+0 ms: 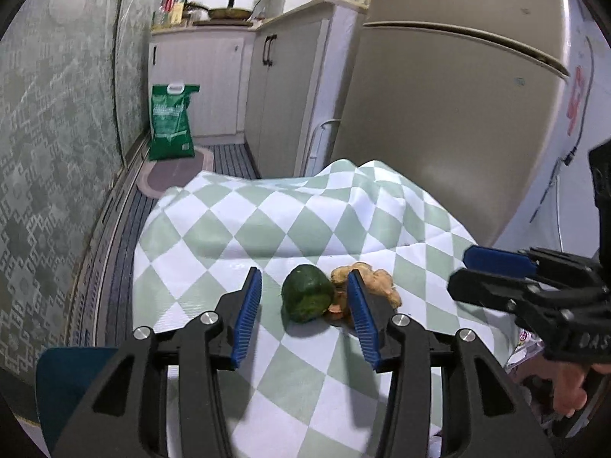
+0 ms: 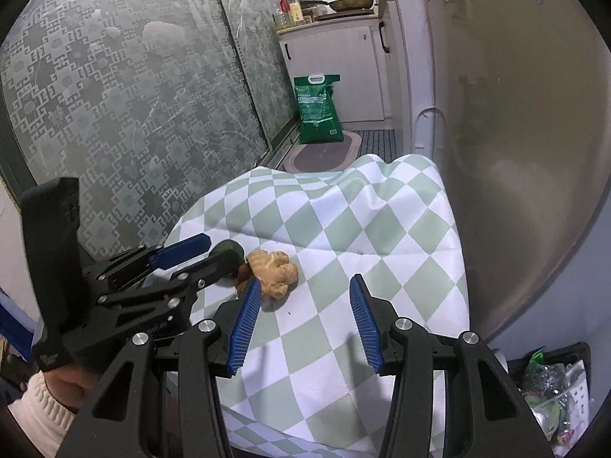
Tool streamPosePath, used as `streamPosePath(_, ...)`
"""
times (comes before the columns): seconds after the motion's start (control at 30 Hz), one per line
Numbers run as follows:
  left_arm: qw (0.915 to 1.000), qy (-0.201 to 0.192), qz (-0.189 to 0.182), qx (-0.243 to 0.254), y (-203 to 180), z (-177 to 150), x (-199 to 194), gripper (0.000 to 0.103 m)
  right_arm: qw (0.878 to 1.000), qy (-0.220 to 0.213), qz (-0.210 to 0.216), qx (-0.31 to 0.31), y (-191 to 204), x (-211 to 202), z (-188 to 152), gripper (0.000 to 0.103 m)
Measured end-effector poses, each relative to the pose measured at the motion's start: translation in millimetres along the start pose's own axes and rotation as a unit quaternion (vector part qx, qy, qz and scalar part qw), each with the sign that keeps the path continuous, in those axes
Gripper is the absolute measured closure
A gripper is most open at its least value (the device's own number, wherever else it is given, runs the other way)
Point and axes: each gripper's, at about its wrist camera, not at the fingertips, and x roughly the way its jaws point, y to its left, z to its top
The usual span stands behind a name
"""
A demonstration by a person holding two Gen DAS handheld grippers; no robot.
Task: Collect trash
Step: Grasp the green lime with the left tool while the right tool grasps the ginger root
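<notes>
A green pepper piece and a tan knobbly ginger root lie side by side on the green-and-white checked tablecloth. My left gripper is open, its fingers on either side of the green piece, just above the cloth. In the right wrist view the ginger lies ahead and left of my open, empty right gripper. The green piece is mostly hidden behind the left gripper's fingers. The right gripper also shows at the right of the left wrist view.
A trash bin holding wrappers stands on the floor at the table's right, below the fridge. A green sack and a rug lie on the floor beyond. Patterned glass sliding doors run along the left.
</notes>
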Motion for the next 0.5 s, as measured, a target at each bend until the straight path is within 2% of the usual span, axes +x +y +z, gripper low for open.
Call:
streamPosePath(0.1, 0.9999, 0.004, -0.009, -0.013, 3.0, 0.6, 1.9, 0.072, 1.0, 0.004, 0.002, -0.003, -0.1, 2.1, -0.3, 0.054)
streamPosePath(0.23, 0.9997, -0.002, -0.011, -0.022, 3.8, 0.9, -1.8, 0.073, 1.0, 0.002, 0.003, -0.007, 2.1, 3.9, 0.2, 0.054)
streamPosePath(0.5, 0.9979, -0.018, -0.041, -0.046, 18.7, 1.0, -21.1, 0.074, 1.0, 0.004, -0.001, -0.024, 20.6, 17.4, 7.3, 0.054)
